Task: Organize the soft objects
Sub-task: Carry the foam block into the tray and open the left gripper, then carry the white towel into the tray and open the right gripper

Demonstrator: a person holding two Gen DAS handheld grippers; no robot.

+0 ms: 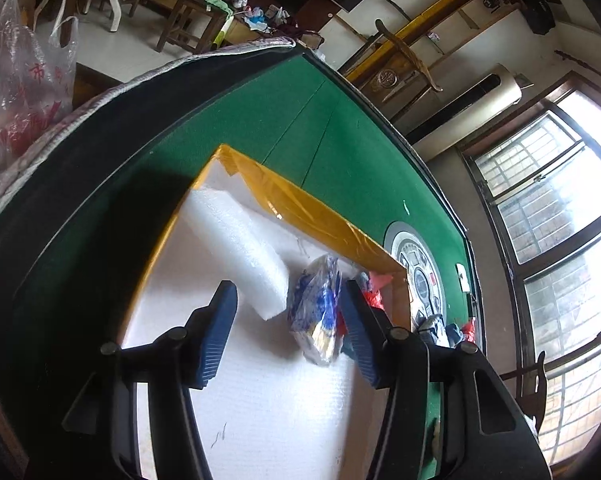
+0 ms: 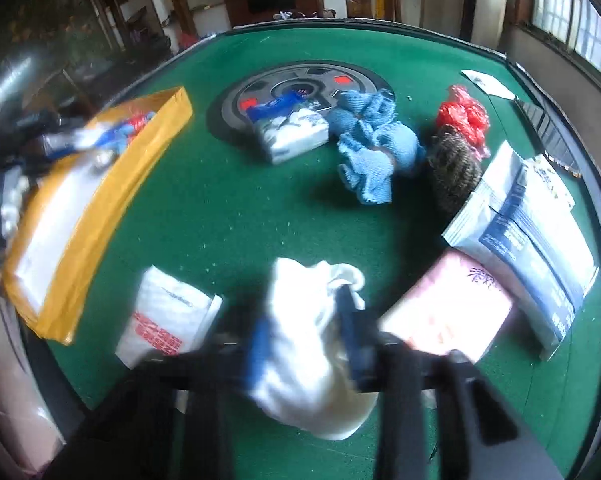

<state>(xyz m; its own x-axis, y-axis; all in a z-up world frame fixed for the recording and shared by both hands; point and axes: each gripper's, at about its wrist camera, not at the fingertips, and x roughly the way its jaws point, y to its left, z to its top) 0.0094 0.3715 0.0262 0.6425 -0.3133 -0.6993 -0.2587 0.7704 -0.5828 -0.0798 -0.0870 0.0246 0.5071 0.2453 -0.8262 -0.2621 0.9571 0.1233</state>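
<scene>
Left tool [image 1: 288, 300] released over yellow-rimmed box [image 1: 312, 208], jaws apart, blue-printed plastic packet [image 1: 316, 312] lying between them beside white foam block [image 1: 236, 248], right tool [image 2: 306, 332] clenched on white cloth [image 2: 308, 344] above green worktop [image 2: 228, 208], blue knit [image 2: 372, 140] further back.

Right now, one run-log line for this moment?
left gripper: open over box, blue-white packet between fingers | right gripper: shut on white cloth

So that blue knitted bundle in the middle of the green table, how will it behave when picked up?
The blue knitted bundle lies crumpled in loose folds, so it will probably droop and unfurl rather than hold shape. It looks light for its bulk. The knit should grip well and is unlikely to slip or roll.
</scene>
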